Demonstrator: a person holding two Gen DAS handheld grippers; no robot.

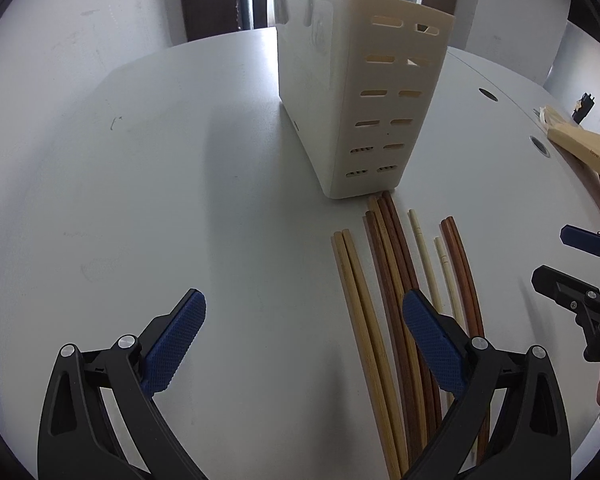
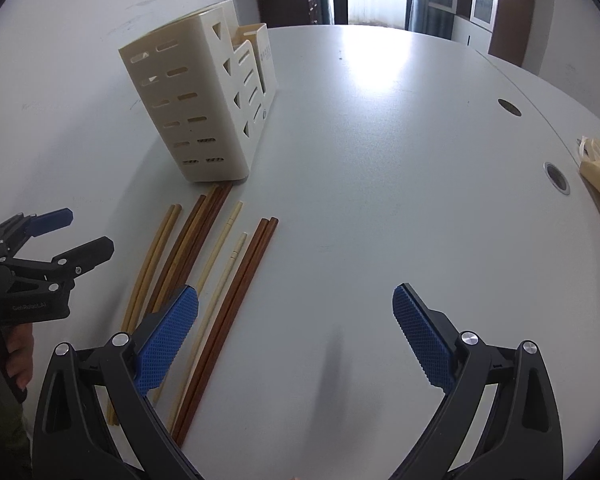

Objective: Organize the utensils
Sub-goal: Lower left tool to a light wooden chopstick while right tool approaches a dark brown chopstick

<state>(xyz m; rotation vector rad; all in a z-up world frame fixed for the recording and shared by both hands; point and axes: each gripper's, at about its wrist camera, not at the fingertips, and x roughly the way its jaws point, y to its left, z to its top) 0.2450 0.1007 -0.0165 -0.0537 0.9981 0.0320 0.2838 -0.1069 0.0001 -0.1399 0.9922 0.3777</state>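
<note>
Presently, the chopsticks (image 1: 384, 280) are laid side by side on the white table (image 1: 160, 160), their far tips just short of the cream utensil holder (image 1: 364, 100). Four sorts are noted: a pale wooden pair (image 2: 152, 264), a mixed brown bundle (image 2: 192, 236), two thin ivory sticks (image 2: 224, 256) and a reddish-brown pair (image 2: 240, 292). The holder stands upright, with slotted walls.

The left gripper (image 1: 304, 344) is held wide apart above the table, empty, its right-hand pad over the brown bundle. The right gripper (image 2: 296, 340) is likewise spread, nothing between its blue pads (image 2: 420, 340).

Stepped compartments and triangular cut-outs on the holder's long side are shown only by the right wrist view; the left wrist view presents its plain back and slotted end. Each view catches the other gripper at its edge.

"GenRobot.AI" is read, faintly, on the left gripper's body in the right wrist view. On a tan package (image 1: 588, 148) at the table's edge, orange lettering appears, possibly "love and".
</note>
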